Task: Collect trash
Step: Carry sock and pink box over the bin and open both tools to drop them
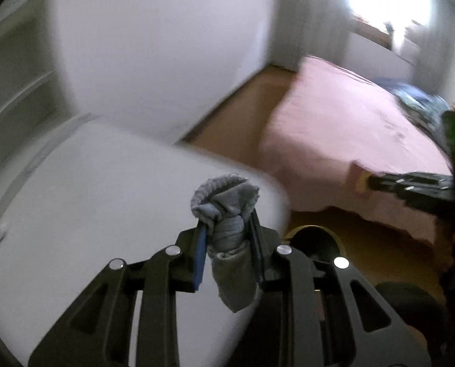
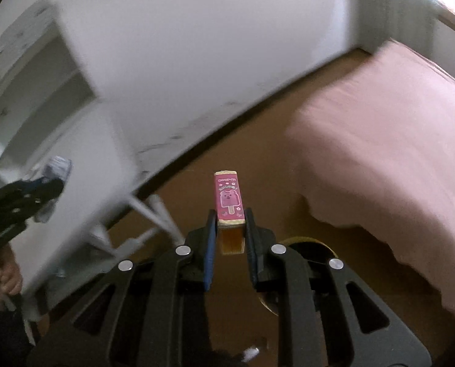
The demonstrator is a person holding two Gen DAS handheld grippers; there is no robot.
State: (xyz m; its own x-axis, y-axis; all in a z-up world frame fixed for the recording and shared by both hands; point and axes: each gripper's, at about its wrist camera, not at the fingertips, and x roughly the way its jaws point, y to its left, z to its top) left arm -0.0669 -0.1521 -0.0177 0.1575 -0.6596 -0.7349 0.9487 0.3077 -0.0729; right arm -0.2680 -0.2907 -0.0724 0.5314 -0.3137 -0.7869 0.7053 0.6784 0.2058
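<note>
Above the dark bin (image 2: 311,246), the right tool (image 2: 230,224) pinches a pink wrapper (image 2: 229,197) and the left tool (image 1: 226,223) clamps a grey rag (image 1: 227,214); either may miss.

Right gripper (image 2: 230,229) clamps pink wrapper (image 2: 228,197) above floor (image 2: 258,165).

Left claw (image 1: 226,229) and right claw (image 2: 230,226) both clamped (each gripping something), held out level.
</note>
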